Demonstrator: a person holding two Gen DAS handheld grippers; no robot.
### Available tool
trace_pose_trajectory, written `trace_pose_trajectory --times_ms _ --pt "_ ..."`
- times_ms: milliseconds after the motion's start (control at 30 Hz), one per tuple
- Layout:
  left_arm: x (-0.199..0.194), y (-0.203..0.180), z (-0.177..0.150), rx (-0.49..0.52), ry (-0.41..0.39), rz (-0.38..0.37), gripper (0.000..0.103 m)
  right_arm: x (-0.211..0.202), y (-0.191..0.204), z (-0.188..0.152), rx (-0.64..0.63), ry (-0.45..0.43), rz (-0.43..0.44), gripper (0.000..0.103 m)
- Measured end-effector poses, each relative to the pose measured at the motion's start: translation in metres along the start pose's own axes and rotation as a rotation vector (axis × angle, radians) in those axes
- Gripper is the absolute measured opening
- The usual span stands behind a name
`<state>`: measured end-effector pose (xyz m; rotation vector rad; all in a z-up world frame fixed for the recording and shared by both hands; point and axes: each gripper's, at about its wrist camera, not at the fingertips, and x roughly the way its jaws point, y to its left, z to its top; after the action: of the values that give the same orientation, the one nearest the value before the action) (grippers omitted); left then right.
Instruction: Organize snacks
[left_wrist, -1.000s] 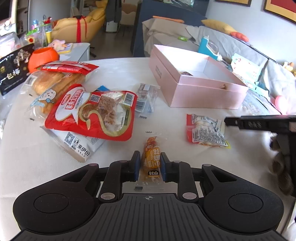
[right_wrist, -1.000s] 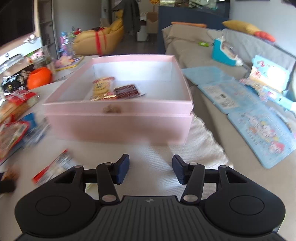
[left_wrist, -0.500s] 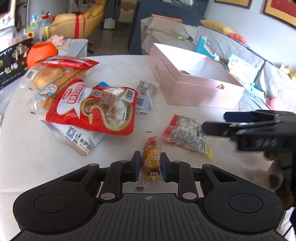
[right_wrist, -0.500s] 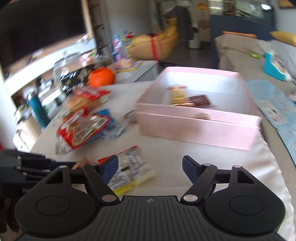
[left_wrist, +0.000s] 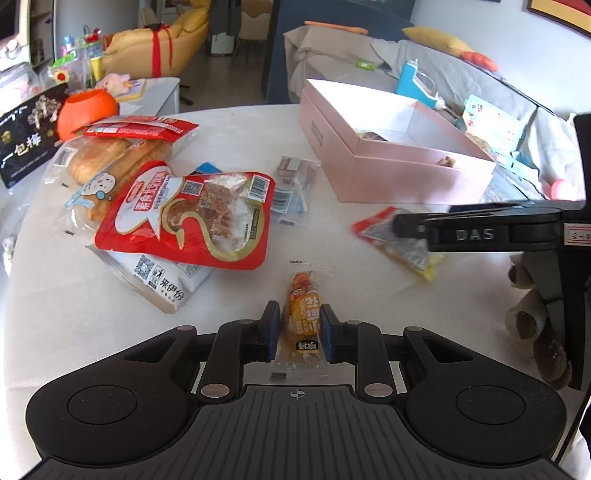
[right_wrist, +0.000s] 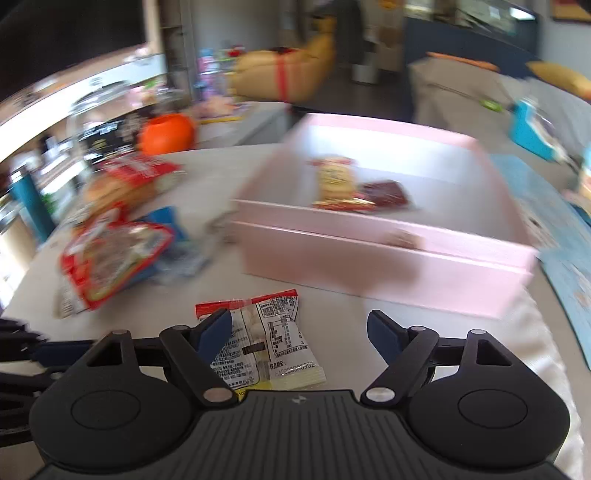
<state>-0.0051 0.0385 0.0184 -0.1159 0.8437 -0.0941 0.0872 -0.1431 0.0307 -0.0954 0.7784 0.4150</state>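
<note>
Left wrist: left hand-held gripper (left_wrist: 298, 328) level, clamping orange snack packet (left_wrist: 301, 317).

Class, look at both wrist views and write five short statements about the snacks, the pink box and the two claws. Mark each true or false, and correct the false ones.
1. The left claw is closed on an orange snack packet. True.
2. The right claw grips a packet. False: it is open over the red-topped clear packet, which lies on the table.
3. The pink box is empty. False: at least two packets lie inside.
4. The big red bag lies partly on other packets. True.
5. The pink box has its lid on. False: it is open.
</note>
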Motion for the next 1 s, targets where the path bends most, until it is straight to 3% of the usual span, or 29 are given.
trace_pose_trajectory --times_ms 67,200,367,533,600,633,800,900,1000 --pt "0.001 -0.002 0.000 0.003 -0.005 0.003 0.027 -0.004 -0.010 -0.004 0.034 0.000 -0.014 0.080" --pt "0.002 -0.004 -0.001 0.011 -0.012 0.005 0.028 -0.005 -0.023 -0.009 0.094 0.046 0.103 0.080" --pt "0.002 -0.002 -0.001 -0.001 -0.014 -0.005 0.028 -0.002 -0.005 -0.006 0.065 0.062 0.157 0.081" --pt "0.003 -0.006 0.003 0.019 -0.001 0.006 0.029 0.012 0.016 0.000 -0.051 0.056 0.061 0.080" --pt "0.004 -0.007 0.003 0.031 0.003 0.002 0.031 0.011 0.013 0.001 -0.065 0.058 0.052 0.069" --pt "0.004 -0.007 0.003 0.037 0.003 0.001 0.031 0.008 0.010 0.001 -0.071 0.062 0.055 0.055" --pt "0.004 -0.006 0.002 0.030 -0.008 -0.001 0.029 -0.025 -0.011 0.000 -0.074 0.040 0.079 0.055" --pt "0.001 -0.005 0.008 -0.006 -0.028 -0.078 0.025 -0.046 -0.026 0.001 -0.046 0.023 0.088 0.055" --pt "-0.009 -0.012 0.031 0.015 -0.096 -0.113 0.025 -0.070 -0.040 0.012 -0.026 -0.040 0.079 0.055"
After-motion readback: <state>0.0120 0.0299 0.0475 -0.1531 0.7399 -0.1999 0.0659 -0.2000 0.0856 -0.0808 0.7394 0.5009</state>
